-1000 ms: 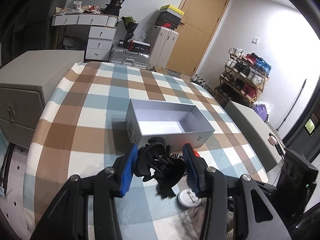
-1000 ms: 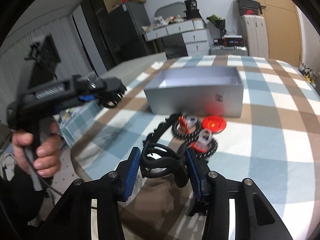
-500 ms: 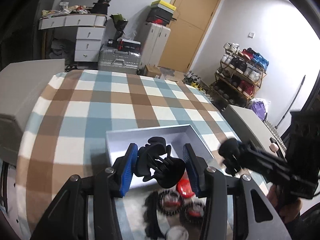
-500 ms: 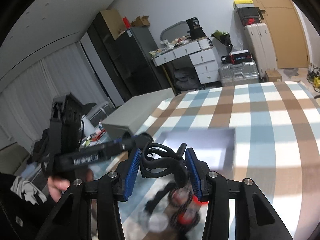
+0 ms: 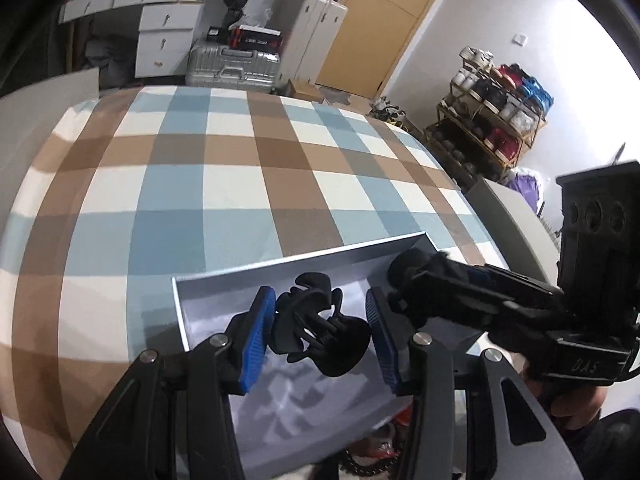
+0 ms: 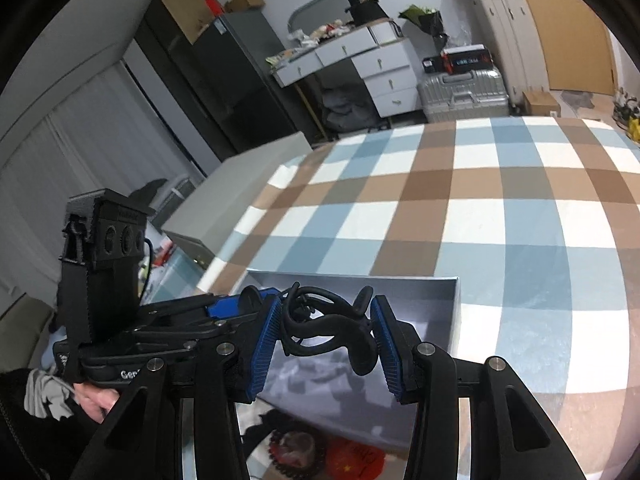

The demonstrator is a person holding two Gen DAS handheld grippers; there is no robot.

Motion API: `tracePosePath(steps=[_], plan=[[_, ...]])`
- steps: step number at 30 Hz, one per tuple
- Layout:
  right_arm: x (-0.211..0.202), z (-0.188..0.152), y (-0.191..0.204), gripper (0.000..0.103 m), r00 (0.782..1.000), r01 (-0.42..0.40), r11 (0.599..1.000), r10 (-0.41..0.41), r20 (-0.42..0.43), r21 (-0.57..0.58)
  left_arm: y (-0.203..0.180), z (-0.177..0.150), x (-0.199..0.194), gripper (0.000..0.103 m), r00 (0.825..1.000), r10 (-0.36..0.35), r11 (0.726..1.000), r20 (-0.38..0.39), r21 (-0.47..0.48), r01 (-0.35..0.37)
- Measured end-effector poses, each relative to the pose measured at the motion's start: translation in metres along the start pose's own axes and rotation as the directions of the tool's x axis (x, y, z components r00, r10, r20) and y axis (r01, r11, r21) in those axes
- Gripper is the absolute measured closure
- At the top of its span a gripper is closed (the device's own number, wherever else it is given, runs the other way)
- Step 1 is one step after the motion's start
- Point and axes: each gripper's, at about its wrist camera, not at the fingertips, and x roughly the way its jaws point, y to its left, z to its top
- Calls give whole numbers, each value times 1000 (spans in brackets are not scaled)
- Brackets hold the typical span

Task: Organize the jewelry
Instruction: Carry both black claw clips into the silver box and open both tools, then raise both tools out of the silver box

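Two tools angled down over the grey box [image 5: 304, 268], left tool [image 5: 320, 330] clamping a black hair claw [image 5: 320, 336], right tool [image 6: 324, 330] clamping a black hair clip [image 6: 328, 328], side by side.

Left claw [image 5: 320, 334] clamped, right claw [image 6: 324, 338] clamped, side by side

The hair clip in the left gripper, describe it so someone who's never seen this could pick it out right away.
On the plaid-covered table sits an open grey box. Above it the left gripper pinches a black claw clip between blue pads. It is chunky with interlocking teeth, unlike the thin looped black clip in the right gripper.
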Motion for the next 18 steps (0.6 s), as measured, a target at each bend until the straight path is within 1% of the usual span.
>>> tracePosePath(steps=[4, 6, 7, 8, 9, 10, 11, 13, 14, 15, 17, 18], plan=[[8, 3, -3, 56, 999, 40, 999, -40, -8, -5, -4, 3, 2, 62, 1000, 13, 999, -3, 31, -13], [8, 4, -5, 54, 999, 50, 999, -50, 6, 1, -7, 3, 2, 62, 1000, 8, 999, -12, 42, -8], [7, 5, -6, 51, 999, 43, 999, -43, 10, 5, -6, 4, 3, 62, 1000, 10, 999, -13, 43, -10], [6, 5, -6, 46, 999, 40, 999, -40, 14, 8, -6, 4, 3, 60, 1000, 10, 999, -13, 44, -10], [4, 5, -5, 42, 999, 37, 999, -37, 19, 10, -6, 5, 3, 57, 1000, 8, 999, -14, 45, -7], [1, 5, -5, 36, 999, 36, 999, -36, 31, 12, -6, 6, 2, 56, 1000, 4, 999, -11, 46, -4], [-3, 5, -4, 33, 998, 39, 999, -39, 43, 13, -7, 6, 1, 53, 1000, -3, 999, -9, 49, 4], [-10, 5, -2, 31, 997, 46, 999, -46, 54, 0, -9, 6, -4, 48, 1000, -3, 998, -2, 59, 4], [-15, 4, 0, 31, 997, 52, 999, -52, 65, -6, -10, 5, -6, 44, 1000, 2, 998, 2, 62, -2], [-22, 3, 1, 29, 995, 52, 999, -51, 82, -8, -12, 4, -11, 43, 1000, 6, 998, 11, 66, -7], [-35, 0, 4, 17, 991, 64, 998, -62, 121, -7, -14, 3, -19, 42, 999, 15, 997, 35, 69, -17], [-44, -2, 6, 13, 985, 85, 996, -83, 150, -11, -16, 1, -26, 38, 998, 28, 997, 52, 74, -31]])
